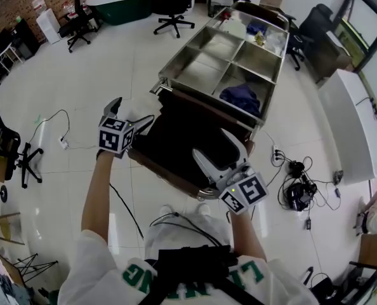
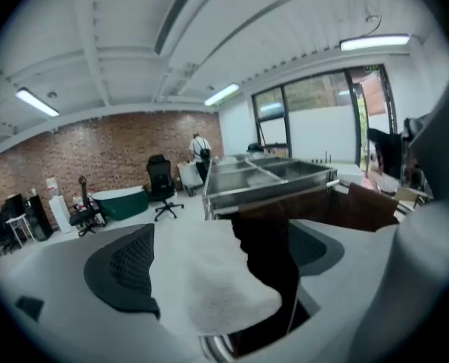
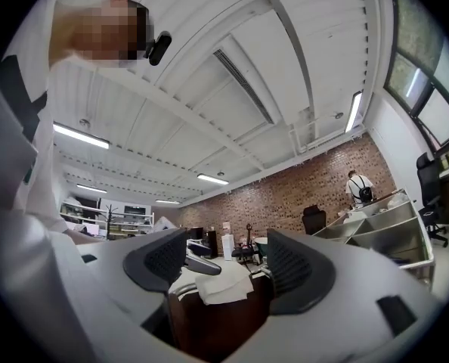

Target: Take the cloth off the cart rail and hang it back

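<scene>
Left gripper (image 1: pixel 131 114) wide open around the white cloth (image 2: pixel 209 278), not pinching it. Cloth's draped over the cart rail (image 1: pixel 169 173) corner. Right gripper (image 1: pixel 219 152) open, empty. Risk: a nudge slides the cloth onto the floor.

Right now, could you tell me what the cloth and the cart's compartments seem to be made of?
Cloth: soft white fabric, matte and slightly fuzzy, judging by its limp drape. Compartments: probably stainless steel, brushed grey, with folded sheet walls and dull reflections.
</scene>
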The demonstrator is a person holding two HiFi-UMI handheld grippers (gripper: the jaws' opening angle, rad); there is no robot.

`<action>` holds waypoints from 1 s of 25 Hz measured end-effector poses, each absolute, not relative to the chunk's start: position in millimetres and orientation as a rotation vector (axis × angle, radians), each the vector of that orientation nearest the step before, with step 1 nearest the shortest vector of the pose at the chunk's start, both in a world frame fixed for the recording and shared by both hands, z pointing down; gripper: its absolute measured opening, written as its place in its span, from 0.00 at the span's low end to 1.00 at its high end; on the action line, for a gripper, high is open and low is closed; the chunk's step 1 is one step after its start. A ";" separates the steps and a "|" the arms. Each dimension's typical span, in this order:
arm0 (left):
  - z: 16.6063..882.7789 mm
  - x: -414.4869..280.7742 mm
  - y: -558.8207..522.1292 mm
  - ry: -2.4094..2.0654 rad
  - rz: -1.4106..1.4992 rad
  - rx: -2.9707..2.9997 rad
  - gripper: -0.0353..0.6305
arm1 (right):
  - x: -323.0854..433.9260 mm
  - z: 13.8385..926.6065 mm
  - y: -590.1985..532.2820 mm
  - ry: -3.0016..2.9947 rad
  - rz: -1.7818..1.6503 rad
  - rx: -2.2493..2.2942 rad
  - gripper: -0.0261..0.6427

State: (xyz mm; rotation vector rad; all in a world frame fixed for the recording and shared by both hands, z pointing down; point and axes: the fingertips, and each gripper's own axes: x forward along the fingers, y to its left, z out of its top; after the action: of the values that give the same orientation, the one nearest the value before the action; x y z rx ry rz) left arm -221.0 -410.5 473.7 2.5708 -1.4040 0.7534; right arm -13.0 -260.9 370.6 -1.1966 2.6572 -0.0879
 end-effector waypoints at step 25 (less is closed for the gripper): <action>468.0 -236.1 -422.8 -1.446 0.857 2.457 0.22 | -26.1 375.3 -266.1 2.637 -0.146 -1.215 0.55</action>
State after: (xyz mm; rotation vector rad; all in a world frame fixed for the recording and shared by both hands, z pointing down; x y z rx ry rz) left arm -236.1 -422.8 468.0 2.4569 -1.4456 0.8568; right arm -26.1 -266.1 375.3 -1.2151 2.6372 -0.1459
